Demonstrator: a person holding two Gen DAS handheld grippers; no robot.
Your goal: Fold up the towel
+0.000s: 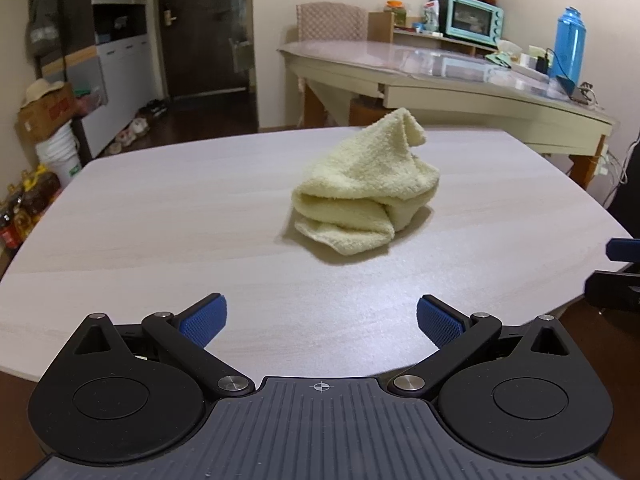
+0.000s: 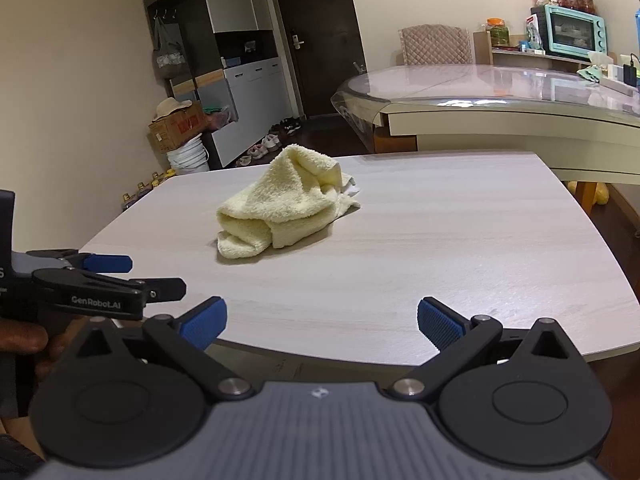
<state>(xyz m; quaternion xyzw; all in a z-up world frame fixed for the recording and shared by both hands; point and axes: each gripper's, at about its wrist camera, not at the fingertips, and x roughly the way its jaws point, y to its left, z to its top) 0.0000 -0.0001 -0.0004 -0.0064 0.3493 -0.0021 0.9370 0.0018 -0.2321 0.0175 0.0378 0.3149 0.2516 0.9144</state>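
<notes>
Both my black, blue-padded left gripper [image 1: 321, 322] and right gripper [image 2: 322, 322] were spread wide, well short of the crumpled pale-yellow terry towel [image 1: 365, 189] on the light wood-grain table [image 1: 160, 216].

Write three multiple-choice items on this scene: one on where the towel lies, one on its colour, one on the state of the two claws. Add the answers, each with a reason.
1. Where is the towel?
A. On the wooden table
B. On the floor
C. In the left claw

2. What colour is the towel?
A. Dark blue
B. Pale yellow
C. Red

3. How do the left claw and right claw stand?
A. Both shut on the towel
B. One open, one shut
C. Both open and holding nothing

Answers: 1 A, it sits crumpled on the tabletop; 2 B, the terry cloth is pale yellow in both views; 3 C, each pair of blue pads stands wide apart, short of the towel.
</notes>
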